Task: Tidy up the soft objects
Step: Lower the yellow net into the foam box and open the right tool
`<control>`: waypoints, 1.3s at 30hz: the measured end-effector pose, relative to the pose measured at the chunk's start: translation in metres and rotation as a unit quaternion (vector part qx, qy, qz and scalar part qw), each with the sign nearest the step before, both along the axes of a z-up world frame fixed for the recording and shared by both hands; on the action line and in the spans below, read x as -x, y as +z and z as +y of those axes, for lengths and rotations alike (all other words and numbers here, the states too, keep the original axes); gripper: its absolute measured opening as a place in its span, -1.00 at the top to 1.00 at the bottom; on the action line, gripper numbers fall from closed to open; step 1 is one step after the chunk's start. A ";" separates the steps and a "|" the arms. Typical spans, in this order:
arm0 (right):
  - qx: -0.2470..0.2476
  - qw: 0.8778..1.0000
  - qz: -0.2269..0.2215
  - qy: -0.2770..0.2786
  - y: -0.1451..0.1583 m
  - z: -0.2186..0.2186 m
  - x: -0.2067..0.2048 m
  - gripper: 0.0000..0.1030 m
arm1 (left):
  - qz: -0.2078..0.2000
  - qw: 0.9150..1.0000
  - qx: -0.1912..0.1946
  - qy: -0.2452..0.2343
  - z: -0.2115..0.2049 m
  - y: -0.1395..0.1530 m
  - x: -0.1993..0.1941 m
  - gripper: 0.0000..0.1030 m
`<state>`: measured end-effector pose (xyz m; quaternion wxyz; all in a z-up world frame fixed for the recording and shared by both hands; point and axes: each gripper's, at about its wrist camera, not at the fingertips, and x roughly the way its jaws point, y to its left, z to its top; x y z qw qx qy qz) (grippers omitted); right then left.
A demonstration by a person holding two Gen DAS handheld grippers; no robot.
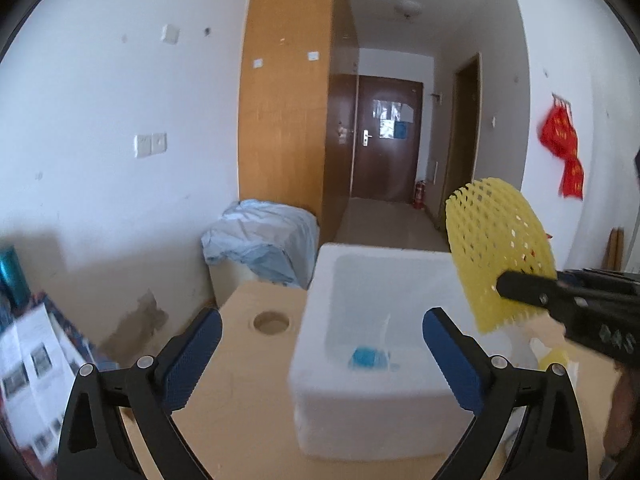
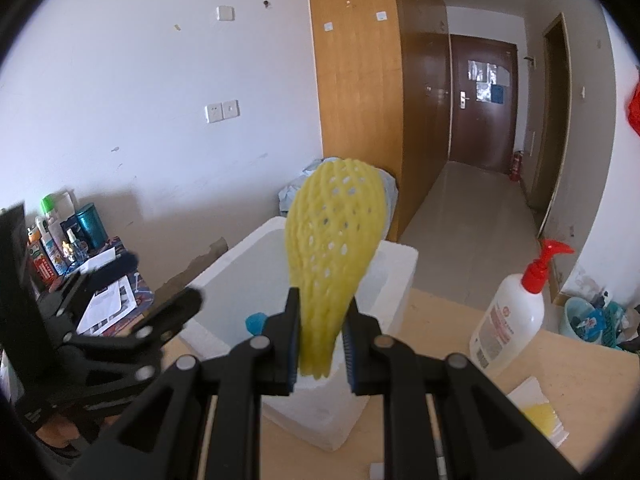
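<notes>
My left wrist view looks forward along the open left gripper point(image 1: 322, 350), low over the counter point(image 1: 240, 380), with the white foam box point(image 1: 384, 412) close at 12 o'clock and the brown door point(image 1: 386, 140) far beyond. My right wrist view sits higher, facing the same hallway, its door point(image 2: 482, 104) at 1 o'clock. Both share the box point(image 2: 320, 404), the wooden wardrobe point(image 1: 286, 100) and each other's gripper.
</notes>
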<state>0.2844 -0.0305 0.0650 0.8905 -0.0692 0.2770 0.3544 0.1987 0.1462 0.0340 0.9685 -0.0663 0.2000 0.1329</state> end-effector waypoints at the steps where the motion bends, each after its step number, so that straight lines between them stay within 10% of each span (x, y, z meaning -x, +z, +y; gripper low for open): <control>1: 0.000 1.000 0.001 0.002 -0.001 0.000 -0.002 0.57 | 0.000 1.000 0.005 -0.001 0.002 -0.002 0.005 -0.95; 20: -0.004 1.000 0.021 0.014 -0.014 0.009 -0.014 0.55 | -0.008 1.000 0.005 0.026 0.013 -0.002 0.010 -0.95; 24: -0.016 1.000 0.015 0.007 -0.013 0.007 -0.014 -0.17 | -0.008 1.000 0.003 0.022 0.010 -0.001 0.011 -0.95; 39: -0.004 1.000 0.008 -0.007 -0.007 -0.008 0.006 -0.20 | -0.008 1.000 0.002 0.005 0.001 0.000 0.021 -0.95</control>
